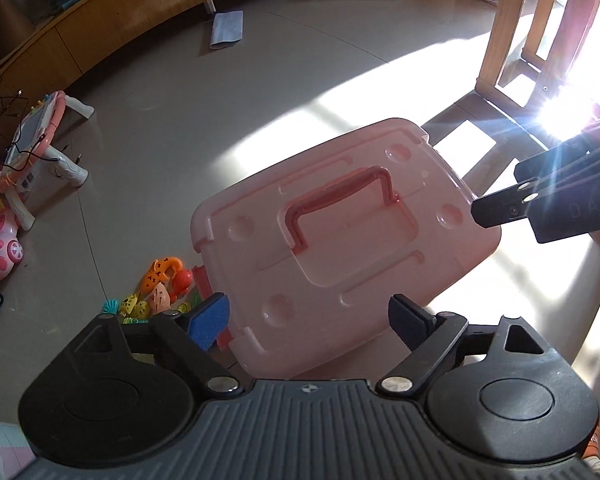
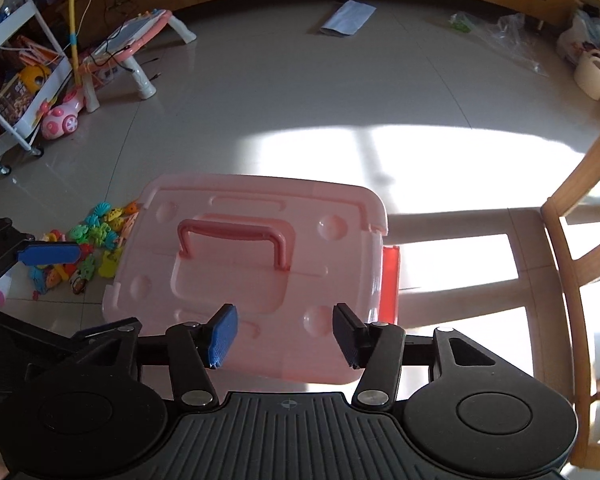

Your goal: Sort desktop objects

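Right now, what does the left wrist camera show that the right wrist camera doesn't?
Only the left wrist view shows the open left gripper head-on and the right gripper from the side. Only the right wrist view shows the white shelf rack, the box's red latch and the open right gripper head-on. Both share the pink lidded box, the toy pile and the drawing board.

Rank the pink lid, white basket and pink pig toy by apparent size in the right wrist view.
1. Pink lid, clearly largest, though nearest the camera.
2. Pig toy and white basket look alike; both are far, so unranked.
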### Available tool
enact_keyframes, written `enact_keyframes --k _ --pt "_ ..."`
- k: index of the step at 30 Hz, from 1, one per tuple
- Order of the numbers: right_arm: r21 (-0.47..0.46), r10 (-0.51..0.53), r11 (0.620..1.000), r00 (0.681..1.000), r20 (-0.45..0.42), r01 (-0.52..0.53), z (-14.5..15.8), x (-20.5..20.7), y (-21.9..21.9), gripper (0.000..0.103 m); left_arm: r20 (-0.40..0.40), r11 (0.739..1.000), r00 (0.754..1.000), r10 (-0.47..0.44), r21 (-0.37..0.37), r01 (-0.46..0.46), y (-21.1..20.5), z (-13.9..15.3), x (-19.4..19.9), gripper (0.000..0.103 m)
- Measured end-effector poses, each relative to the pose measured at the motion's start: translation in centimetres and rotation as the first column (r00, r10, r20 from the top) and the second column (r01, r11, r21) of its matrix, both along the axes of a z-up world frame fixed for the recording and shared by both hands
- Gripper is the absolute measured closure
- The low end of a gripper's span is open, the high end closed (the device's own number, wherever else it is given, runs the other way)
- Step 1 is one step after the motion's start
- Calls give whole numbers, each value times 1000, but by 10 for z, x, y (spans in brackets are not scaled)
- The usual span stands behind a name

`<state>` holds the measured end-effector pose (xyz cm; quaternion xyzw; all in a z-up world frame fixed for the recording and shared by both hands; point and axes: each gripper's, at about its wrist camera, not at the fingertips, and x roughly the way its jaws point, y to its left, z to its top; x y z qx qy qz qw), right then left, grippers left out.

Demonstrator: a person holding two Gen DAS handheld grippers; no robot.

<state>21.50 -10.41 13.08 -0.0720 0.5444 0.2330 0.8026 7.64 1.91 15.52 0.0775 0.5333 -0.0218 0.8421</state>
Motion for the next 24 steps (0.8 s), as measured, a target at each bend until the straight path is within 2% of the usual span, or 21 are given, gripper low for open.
enact_keyframes --k 2,7,9,12,14,18,24 --pt "15 -75 997 997 -14 75 -5 -14 -12 49 3 1000 1000 26 15 -26 -5 -2 -13 9" --pt "56 -203 978 979 -18 203 -20 -55 -40 37 -14 994 994 108 29 -108 -16 -17 -42 8" --pt "72 -280 957 960 -22 281 -29 -76 -54 34 -32 989 989 145 1 -145 -18 -24 -51 7" --pt "97 -386 914 919 -86 393 -53 -105 -72 34 -50 982 982 184 -37 -186 -22 -33 -66 7" --pt "64 -413 906 906 -95 419 -66 -120 -78 34 -58 982 981 188 -21 -189 -26 -38 -75 7" --pt "16 -417 908 906 -76 420 -75 -137 -82 34 -68 983 981 182 -6 -183 -32 -42 -94 5" --pt "42 -441 894 893 -93 446 -73 -149 -88 33 -18 987 987 161 8 -161 -35 -34 -118 2"
